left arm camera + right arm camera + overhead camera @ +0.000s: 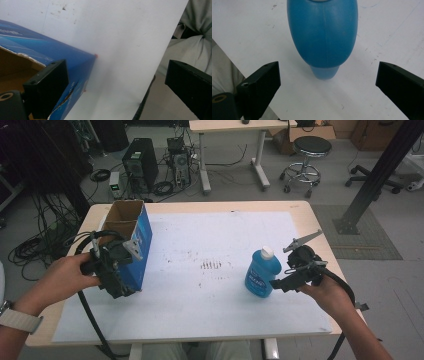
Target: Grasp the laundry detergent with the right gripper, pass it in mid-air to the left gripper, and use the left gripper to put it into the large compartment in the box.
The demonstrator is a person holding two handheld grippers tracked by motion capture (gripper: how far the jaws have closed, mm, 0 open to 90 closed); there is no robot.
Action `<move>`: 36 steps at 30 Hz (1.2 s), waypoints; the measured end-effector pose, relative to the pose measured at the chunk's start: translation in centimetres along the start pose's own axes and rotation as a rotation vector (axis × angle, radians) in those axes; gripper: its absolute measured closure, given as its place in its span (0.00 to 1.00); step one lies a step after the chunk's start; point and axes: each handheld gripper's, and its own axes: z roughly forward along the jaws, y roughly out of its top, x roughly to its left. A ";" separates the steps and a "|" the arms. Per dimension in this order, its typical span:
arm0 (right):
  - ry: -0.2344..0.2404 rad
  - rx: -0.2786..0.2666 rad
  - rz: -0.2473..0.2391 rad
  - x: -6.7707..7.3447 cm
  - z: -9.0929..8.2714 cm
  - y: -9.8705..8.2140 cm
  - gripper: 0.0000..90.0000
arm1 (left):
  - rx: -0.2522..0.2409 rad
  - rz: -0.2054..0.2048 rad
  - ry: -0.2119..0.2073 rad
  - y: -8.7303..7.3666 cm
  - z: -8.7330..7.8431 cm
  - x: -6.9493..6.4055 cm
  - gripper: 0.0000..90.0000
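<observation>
Blue bottle [262, 274] with a white cap stands upright on the white sheet [210, 245] that covers the table [310, 220], toward the table's right edge and nearer its front edge than its back edge. Just beside it, on the side of the right edge, the right gripper [281, 281] is held in the person's right hand [322, 292]. In the right gripper view its two black jaws stand wide apart, released, with the bottle [323, 37] ahead of them and between their lines; neither jaw touches it, and bare white sheet [249, 32] shows on both sides of the bottle.

Near the table's left edge stands an open cardboard box [131, 240], blue outside and brown inside, its open top up and one corner reaching toward the back left corner of the table. The left gripper [117, 275] is at the box's front end, held by the left hand [67, 275]. In the left gripper view the jaws are spread wide and grasp nothing: one jaw lies at the box's torn upper edge [50, 57], in front of its wall, though I cannot tell if it touches the cardboard; the other hangs well clear, beyond the sheet's front edge [160, 62].

Box and bottle are well apart, with a stained stretch of sheet between them.
</observation>
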 end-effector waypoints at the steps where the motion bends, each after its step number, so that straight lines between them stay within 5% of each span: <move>1: 0.000 -0.004 0.001 0.0 0.0 -0.1 0.06 | 0.000 0.001 -0.001 0.0 0.0 0.0 0.06; 21: -0.023 -0.197 0.012 0.1 1.2 -2.2 0.06 | 0.003 0.007 -0.002 0.1 0.1 0.0 0.06; 36: -0.026 -0.277 0.008 0.5 2.0 -3.2 0.06 | 0.007 0.003 -0.003 0.1 0.1 0.0 0.06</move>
